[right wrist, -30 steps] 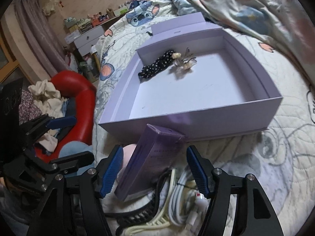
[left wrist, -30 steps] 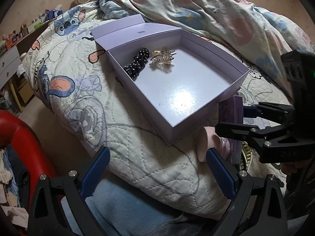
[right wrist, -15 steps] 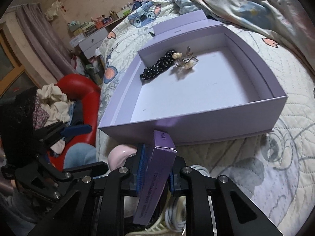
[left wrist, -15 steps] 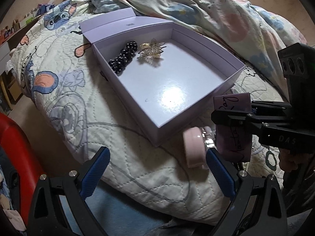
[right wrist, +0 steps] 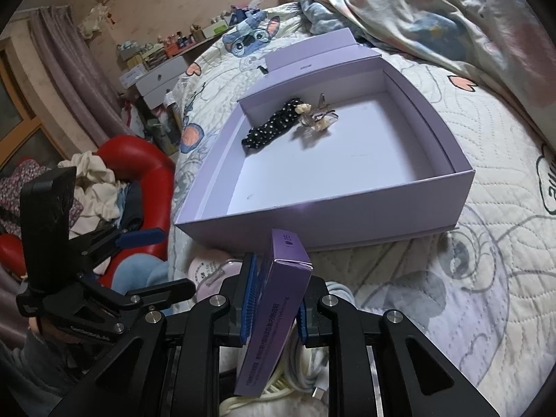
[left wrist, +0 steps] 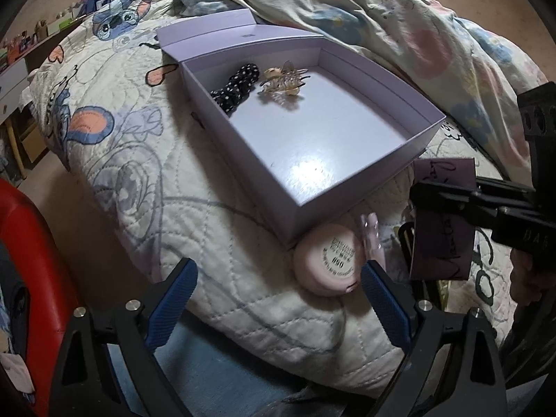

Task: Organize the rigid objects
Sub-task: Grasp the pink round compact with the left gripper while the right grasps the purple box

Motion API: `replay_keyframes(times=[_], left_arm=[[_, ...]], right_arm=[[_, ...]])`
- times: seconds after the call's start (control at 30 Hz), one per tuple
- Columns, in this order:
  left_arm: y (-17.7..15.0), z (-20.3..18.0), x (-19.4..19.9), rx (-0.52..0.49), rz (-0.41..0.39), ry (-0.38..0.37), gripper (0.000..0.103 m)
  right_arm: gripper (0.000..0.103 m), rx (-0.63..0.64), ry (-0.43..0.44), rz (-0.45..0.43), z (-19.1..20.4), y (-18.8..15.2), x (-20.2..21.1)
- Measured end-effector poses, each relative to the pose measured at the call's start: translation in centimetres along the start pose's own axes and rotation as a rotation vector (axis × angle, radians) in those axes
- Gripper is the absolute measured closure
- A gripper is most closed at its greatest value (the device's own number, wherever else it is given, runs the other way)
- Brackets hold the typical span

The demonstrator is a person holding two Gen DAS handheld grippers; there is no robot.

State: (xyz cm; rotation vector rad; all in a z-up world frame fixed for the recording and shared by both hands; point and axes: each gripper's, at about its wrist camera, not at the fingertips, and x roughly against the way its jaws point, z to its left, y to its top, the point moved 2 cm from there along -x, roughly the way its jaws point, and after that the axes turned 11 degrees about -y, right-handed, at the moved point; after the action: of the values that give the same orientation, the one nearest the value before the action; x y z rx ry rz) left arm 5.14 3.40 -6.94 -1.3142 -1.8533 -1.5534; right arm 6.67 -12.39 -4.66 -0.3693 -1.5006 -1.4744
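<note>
A lilac open box lies on the quilted bed. Inside it are a black dotted scrunchie and a clear hair claw. My right gripper is shut on a small purple carton, held just in front of the box's near wall; it also shows in the left wrist view. My left gripper is open and empty, low at the bed's edge, with a round pink compact close by its right finger.
White cables and a cream comb lie under my right gripper. A crumpled floral duvet is heaped behind the box. A red chair with clothes stands beside the bed, and a dresser stands by the wall.
My right gripper closed on the purple carton and lifted it upright off the bed. The pink compact tipped over so its labelled base shows. My left gripper stayed open.
</note>
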Motion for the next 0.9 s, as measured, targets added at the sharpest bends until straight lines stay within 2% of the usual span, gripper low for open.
replay_keyframes(times=[0.13, 0.17, 0.33, 0.47, 0.6, 0.67, 0.8, 0.83, 0.87, 0.9], left_arm=[[-0.5, 0.3, 0.0, -0.012, 0.006, 0.007, 0.009], [-0.6, 0.3, -0.2, -0.019, 0.01, 0.005, 0.012], [-0.9, -0.2, -1.6, -0.058, 0.056, -0.024, 0.015], [-0.9, -1.4, -2.2, -0.14, 0.058, 0.005, 0.017], [-0.6, -1.8, -3.1, -0.176, 0.063, 0.005, 0.023], [-0.5, -2.1, -3.5, -0.206, 0.06, 0.023, 0.03], [-0.2, -2.2, -3.6, -0.218, 0.048, 0.026, 0.037], [-0.1, -2.2, -3.6, -0.212, 0.046, 0.024, 0.041], [-0.1, -2.1, -3.6, -0.205, 0.043, 0.019, 0.051], [0.0, -2.1, -3.5, -0.201, 0.041, 0.024, 0.052]], right_arm=[[0.084, 0.0, 0.001, 0.0, 0.0, 0.0, 0.0], [0.084, 0.0, 0.0, 0.0, 0.0, 0.0, 0.0], [0.083, 0.001, 0.0, 0.0, 0.0, 0.0, 0.0], [0.083, 0.0, -0.002, 0.005, -0.1, 0.0, 0.0], [0.083, 0.001, -0.002, 0.009, -0.1, 0.0, -0.2], [0.083, 0.001, -0.002, 0.013, -0.1, 0.0, -0.3], [0.083, 0.004, -0.002, 0.02, 0.0, -0.1, -0.4], [0.083, 0.004, -0.002, 0.022, 0.0, -0.1, -0.5], [0.083, 0.004, -0.002, 0.024, 0.0, -0.2, -0.6], [0.083, 0.003, -0.002, 0.026, 0.0, -0.2, -0.7]])
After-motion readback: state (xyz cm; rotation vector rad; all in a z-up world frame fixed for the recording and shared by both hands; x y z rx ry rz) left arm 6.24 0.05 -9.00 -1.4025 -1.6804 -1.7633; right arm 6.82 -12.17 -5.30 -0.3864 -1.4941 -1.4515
